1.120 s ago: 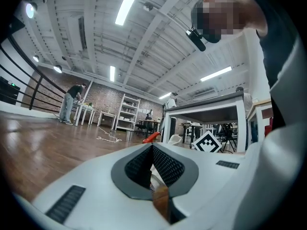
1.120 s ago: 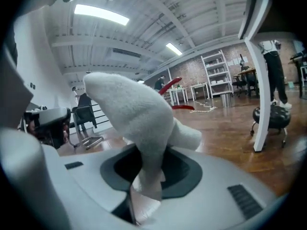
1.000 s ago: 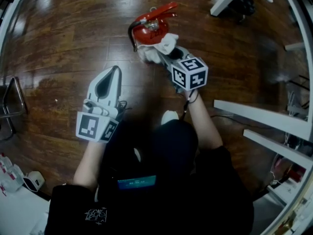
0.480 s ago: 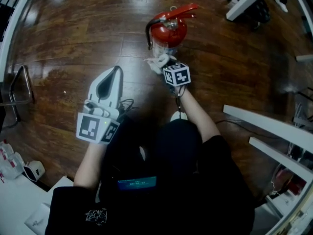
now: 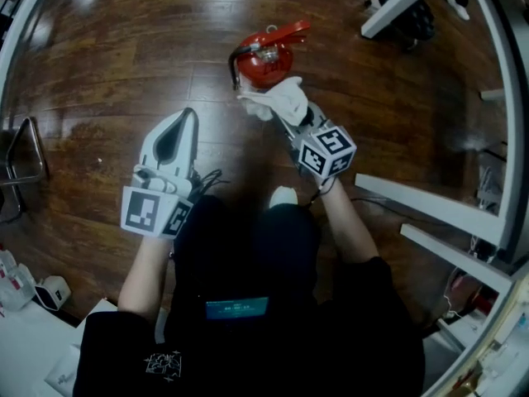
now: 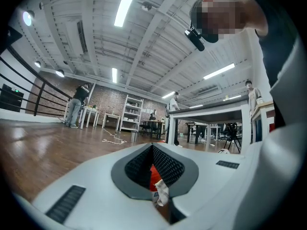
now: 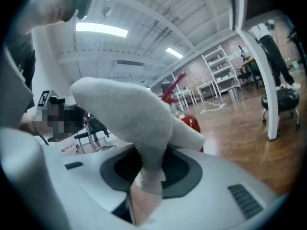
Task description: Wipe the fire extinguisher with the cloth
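R gripper [image 5: 291, 116]: jaws closed on the cloth [image 5: 277, 98], pinching one end low betw. the pads. The rest of the cloth, white & thick, bunches up & flops fwd past the tips. Extinguisher [image 5: 266, 56] stands upright on the wood floor [image 5: 124, 48] right ahead of the R tips. It has a red body, a black hose down its left side & a red lever on top pointing away to the right. The cloth sits betw. the R tips & the extinguisher, against the body's near side. It looks to touch, but contact isn't certain from the head view. In the right gripper view the red body peeks out behind the cloth's right fold, lever above it.

L gripper [image 5: 189, 119]: jaws together at the tips, nothing betw. them, only the teardrop gap behind the tips. It hangs over bare floor, left of the R gripper & a bit nearer the person, tips aimed fwd. The extinguisher is ahead & right of the L tips, apart from them. Thru the gap in the left gripper view a strip of red + a bit of cloth show.

Cube [image 5: 328, 150] sits behind the R jaws, tilted. White table legs [image 5: 430, 209] are right of the R gripper, well apart.
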`<state>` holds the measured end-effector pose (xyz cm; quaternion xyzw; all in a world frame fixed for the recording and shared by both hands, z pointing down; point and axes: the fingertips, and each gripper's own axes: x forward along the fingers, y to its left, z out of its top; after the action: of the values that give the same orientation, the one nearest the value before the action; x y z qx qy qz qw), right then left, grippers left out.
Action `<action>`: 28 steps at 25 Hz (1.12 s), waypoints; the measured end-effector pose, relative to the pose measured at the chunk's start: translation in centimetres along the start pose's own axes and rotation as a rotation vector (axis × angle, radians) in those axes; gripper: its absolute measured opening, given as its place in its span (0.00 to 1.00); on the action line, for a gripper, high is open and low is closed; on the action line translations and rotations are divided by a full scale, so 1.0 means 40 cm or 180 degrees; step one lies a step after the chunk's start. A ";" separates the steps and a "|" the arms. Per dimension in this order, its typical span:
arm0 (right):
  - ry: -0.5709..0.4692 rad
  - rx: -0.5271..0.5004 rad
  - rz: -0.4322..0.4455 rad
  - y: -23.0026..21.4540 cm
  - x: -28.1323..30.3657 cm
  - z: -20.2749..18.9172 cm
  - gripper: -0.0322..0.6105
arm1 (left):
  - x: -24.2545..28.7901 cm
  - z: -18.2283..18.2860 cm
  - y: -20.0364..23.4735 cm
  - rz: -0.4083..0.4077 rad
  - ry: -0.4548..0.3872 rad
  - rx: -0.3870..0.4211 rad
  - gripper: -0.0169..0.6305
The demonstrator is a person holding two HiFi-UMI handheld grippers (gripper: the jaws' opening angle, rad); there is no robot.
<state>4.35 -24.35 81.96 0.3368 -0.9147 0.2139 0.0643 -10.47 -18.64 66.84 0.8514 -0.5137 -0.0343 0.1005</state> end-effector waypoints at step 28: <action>-0.0801 -0.0246 -0.0551 1.084 -0.799 1.353 0.25 | -0.427 1.442 -0.482 -0.0517 -0.0135 0.0093 0.03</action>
<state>2.30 0.49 9.80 0.4358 -0.8907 0.1283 -0.0197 -11.07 -2.69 5.73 0.8907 -0.4455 -0.0529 0.0740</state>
